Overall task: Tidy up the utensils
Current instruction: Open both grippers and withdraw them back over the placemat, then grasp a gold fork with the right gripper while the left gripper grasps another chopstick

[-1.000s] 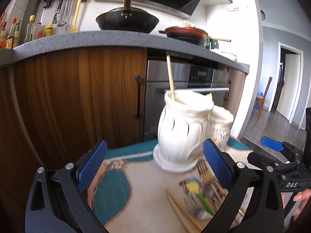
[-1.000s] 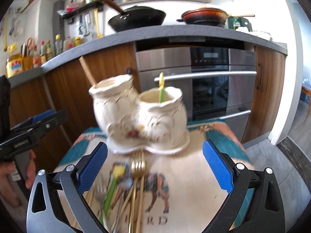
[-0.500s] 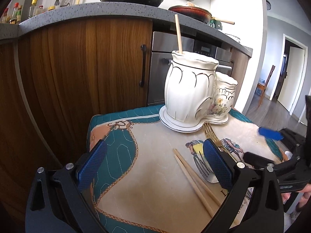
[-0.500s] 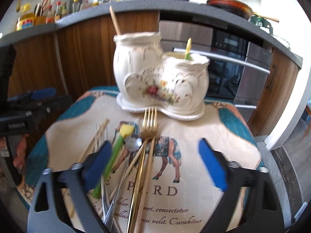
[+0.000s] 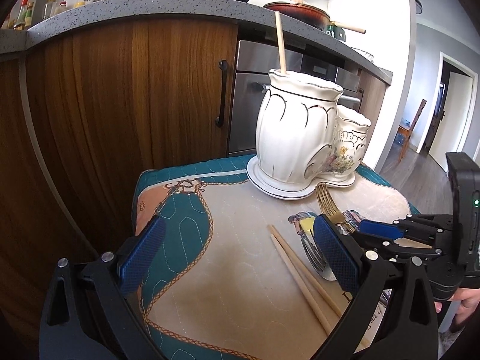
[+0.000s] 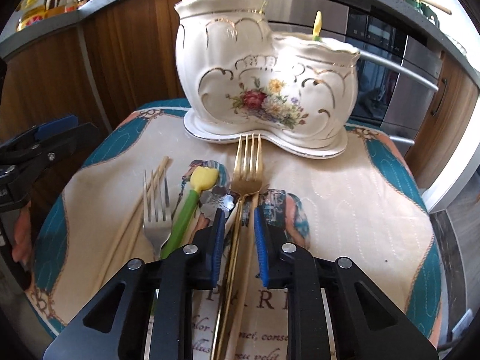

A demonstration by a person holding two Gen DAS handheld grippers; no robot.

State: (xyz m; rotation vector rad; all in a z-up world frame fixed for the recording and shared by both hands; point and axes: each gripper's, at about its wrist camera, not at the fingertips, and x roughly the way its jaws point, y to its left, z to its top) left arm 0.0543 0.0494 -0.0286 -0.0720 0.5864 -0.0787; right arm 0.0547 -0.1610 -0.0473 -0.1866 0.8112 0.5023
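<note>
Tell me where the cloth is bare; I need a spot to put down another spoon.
Bare cloth lies to the right of the gold fork, below the holder's saucer, out to the teal border. Another patch lies left of the chopsticks. The middle is crowded: steel fork, green-handled piece, and right claw.

Right hand-held gripper has just been closing; left hand-held gripper gapes wide.

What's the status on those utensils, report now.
Right gripper jaws just closing around gold fork handle, pads not yet pressing. Left gripper open, empty, above the cloth. Silver fork and chopsticks beside it; holder unobstructed.
</note>
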